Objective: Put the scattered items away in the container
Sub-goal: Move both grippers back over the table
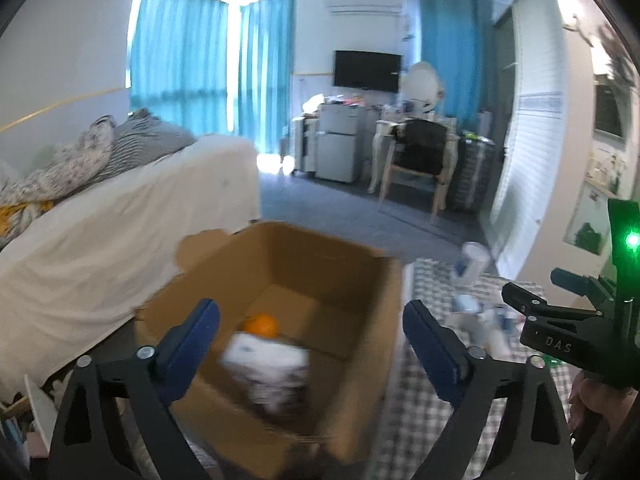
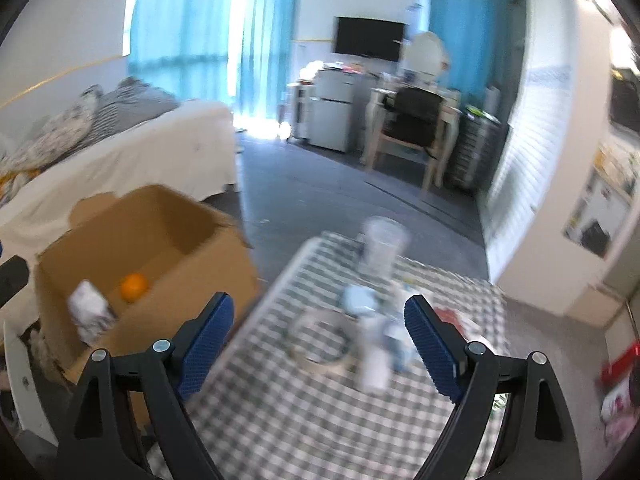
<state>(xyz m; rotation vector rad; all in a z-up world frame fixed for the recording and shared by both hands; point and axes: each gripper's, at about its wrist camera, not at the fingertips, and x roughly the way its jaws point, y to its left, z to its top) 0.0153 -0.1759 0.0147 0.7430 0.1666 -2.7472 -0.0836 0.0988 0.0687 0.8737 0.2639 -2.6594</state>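
The only writing that reads clearly is "DAS", in pale letters on the black body of the right tongs [image 1: 532, 300], seen at the right edge of the left wrist view. Labels on the blurred items cannot be made out.

The left tongs [image 1: 310, 344] point downward over the open cardboard box [image 1: 360, 360], their blue pads [image 1: 192, 340] spread wide with nothing pressed between them. Below the gap, inside the box, sits a blurred white packet [image 1: 266, 364] with an orange fruit [image 1: 261, 325] just behind it.

The right tongs [image 2: 320, 336] also tilt downward, over the checked cloth on the worktop [image 2: 304, 420], standing apart and holding nothing. Part of a person's hand [image 1: 592, 404] shows under the right tongs' body in the left wrist view.

The right wrist view shows the items still scattered on the worktop: a clear plastic cup [image 2: 382, 248] at the far end, a pale blue object [image 2: 358, 300], a tape ring [image 2: 320, 340] and a white tube-like item [image 2: 374, 364], all smeared by motion blur. It also shows the box from its side, standing just left of the worktop, with the packet [image 2: 90, 312] and fruit [image 2: 134, 286] inside.

The left wrist view alone shows a green light [image 1: 632, 240] on the right tongs, and looks straight into the box. Both views take in the white-covered bed [image 1: 120, 240], blue curtains [image 1: 180, 60] and a wall-mounted television [image 1: 367, 70].
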